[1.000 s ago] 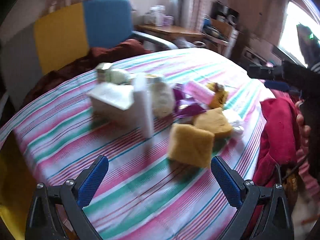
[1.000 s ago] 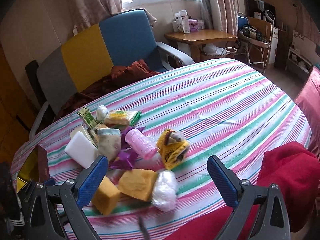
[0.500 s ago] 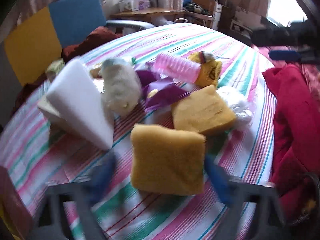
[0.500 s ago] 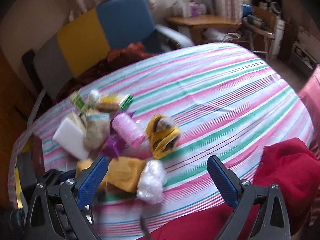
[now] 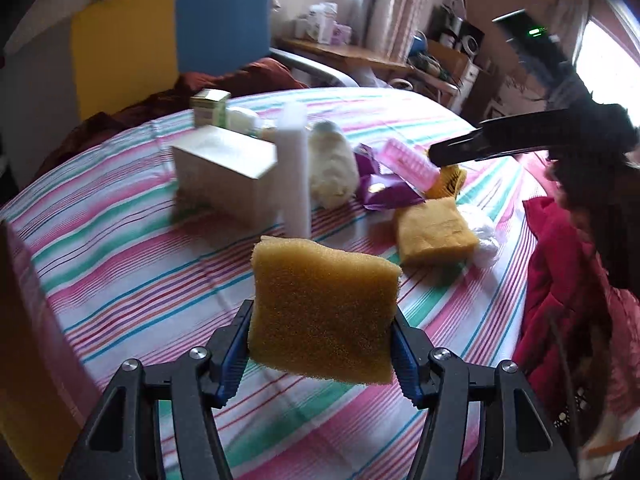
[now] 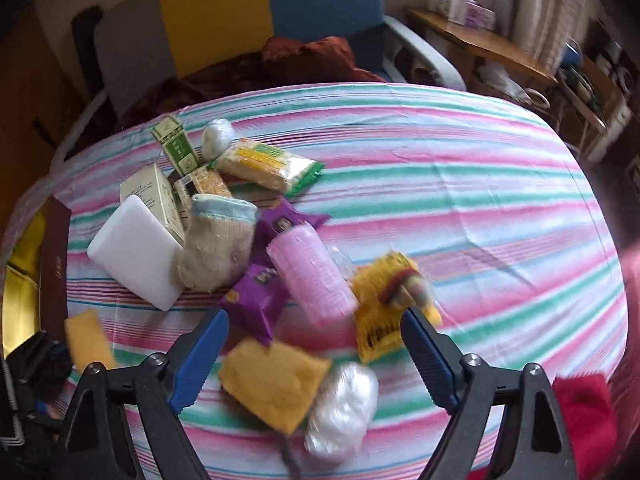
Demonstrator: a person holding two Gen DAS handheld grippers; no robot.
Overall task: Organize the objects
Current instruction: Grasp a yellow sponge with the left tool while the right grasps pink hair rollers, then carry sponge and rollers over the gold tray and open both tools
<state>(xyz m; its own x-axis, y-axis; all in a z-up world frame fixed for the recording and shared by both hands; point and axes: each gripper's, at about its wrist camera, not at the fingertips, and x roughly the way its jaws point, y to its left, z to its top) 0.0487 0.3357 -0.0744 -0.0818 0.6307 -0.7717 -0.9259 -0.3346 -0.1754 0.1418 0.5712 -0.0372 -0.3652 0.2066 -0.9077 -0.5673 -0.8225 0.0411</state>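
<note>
The left gripper [image 5: 322, 354] is clamped on a yellow sponge [image 5: 324, 314], its blue pads pressing both sides and holding the sponge clear of the striped tablecloth [image 5: 132, 264]. The right gripper [image 6: 314, 356] hangs over the pile with its jaws apart; they have just been closing a little, and nothing is pressed between them, though a second yellow sponge [image 6: 274, 384] and a white plastic wad [image 6: 342, 410] lie on the cloth below the gap, touching each other. Just beyond them sit a pink roller [image 6: 310, 276], a yellow bag [image 6: 384, 304] and purple wrappers [image 6: 256, 300]. Further left a beige knitted mitt [image 6: 218, 244] leans against a white block [image 6: 134, 252], with cream boxes [image 6: 156, 198], a green carton [image 6: 176, 144] and a noodle packet [image 6: 268, 164] behind. A red cloth [image 5: 560, 264] lies at the table's right edge in the left wrist view.
</note>
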